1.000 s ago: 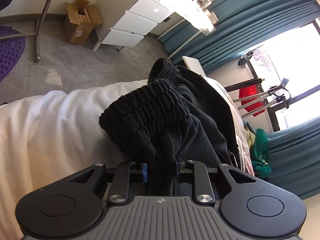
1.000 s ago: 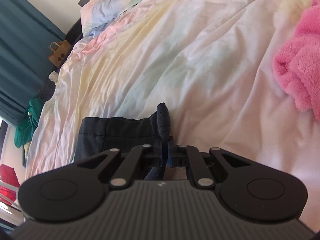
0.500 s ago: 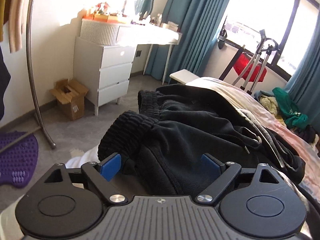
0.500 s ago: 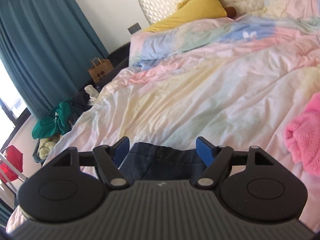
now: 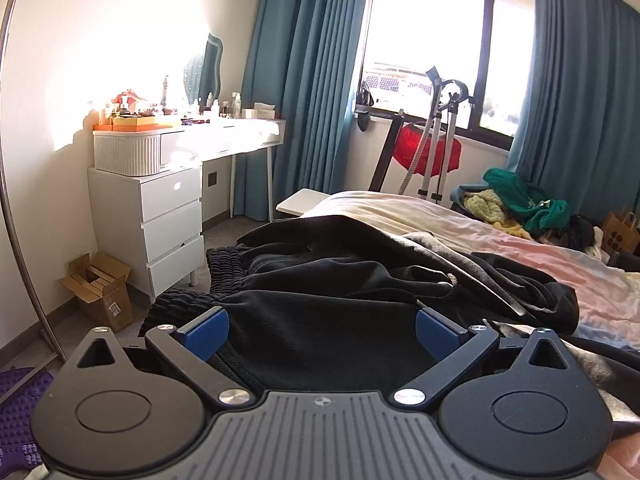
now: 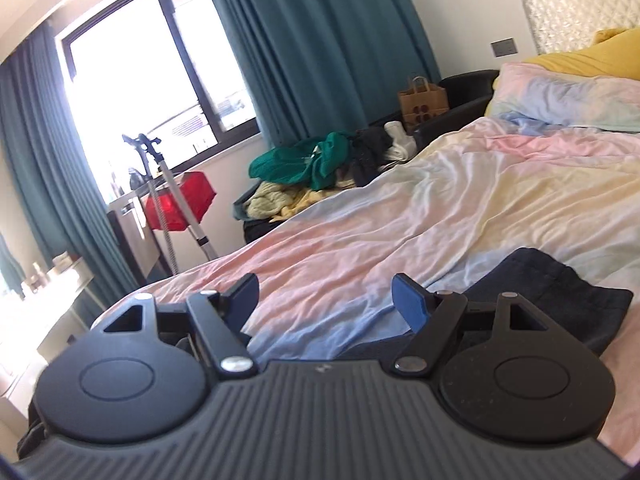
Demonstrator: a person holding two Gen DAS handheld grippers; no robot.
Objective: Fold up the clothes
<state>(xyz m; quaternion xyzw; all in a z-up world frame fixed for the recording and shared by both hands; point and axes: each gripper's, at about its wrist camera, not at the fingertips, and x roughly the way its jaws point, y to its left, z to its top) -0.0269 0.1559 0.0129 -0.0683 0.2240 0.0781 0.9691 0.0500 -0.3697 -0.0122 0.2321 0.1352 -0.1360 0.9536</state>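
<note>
While the black trousers point(image 5: 320, 304) lay rumpled on the bed point(image 5: 520, 248), both grippers, left point(image 5: 320, 332) and right point(image 6: 324, 300), gaped empty; folding seemingly stood between grasps, calling for a fresh pinch. Only the right view showed a flat dark cloth point(image 6: 560, 288).

Left gripper point(image 5: 322, 330) and right gripper point(image 6: 325, 295), black linkages, blue jaws, silver screws, ribbed grey bodies

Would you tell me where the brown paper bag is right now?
In the right wrist view, the brown paper bag stands upper right, beyond the bed, between the clothes pile and a black chair.
</note>
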